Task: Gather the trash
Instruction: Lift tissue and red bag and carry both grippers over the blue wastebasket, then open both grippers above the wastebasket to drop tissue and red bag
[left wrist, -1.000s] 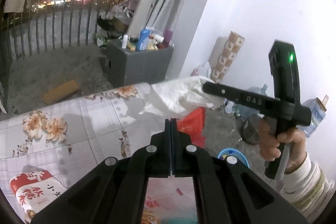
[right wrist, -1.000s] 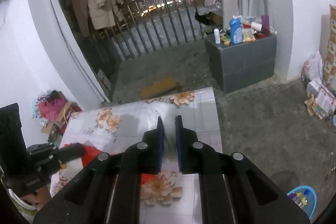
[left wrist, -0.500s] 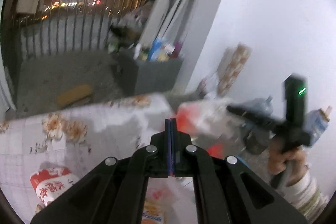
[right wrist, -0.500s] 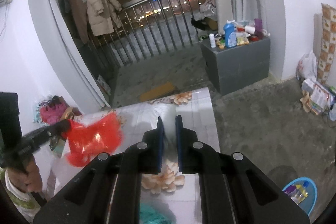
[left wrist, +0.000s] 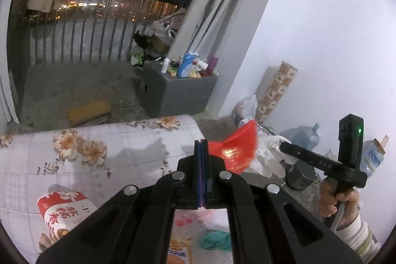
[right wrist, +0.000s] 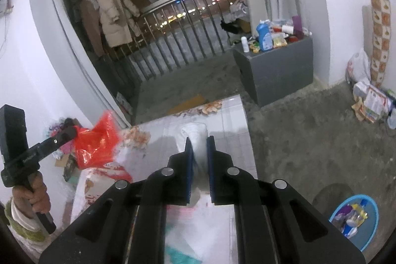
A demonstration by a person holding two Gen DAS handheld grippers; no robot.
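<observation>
Above the flowered worktop (left wrist: 128,147), your left tool (left wrist: 201,147) is clamped shut on a corner of the thin red bag (left wrist: 235,152), and your right tool (right wrist: 199,147) stands narrow, pinching the white crumpled wrapper (right wrist: 195,132). Both grips look slight, so a quick swing could let either piece slip free and drop to the floor. Watch the two tools; they hang near each other and could collide. More trash waits below: a teal scrap (left wrist: 215,240), a red-and-white packet (left wrist: 61,209), with a blue basin (right wrist: 356,222) on the floor.

A floral-patterned table (left wrist: 128,155) bears a red-and-white snack bag (left wrist: 61,212) and teal scrap (left wrist: 215,240).
</observation>
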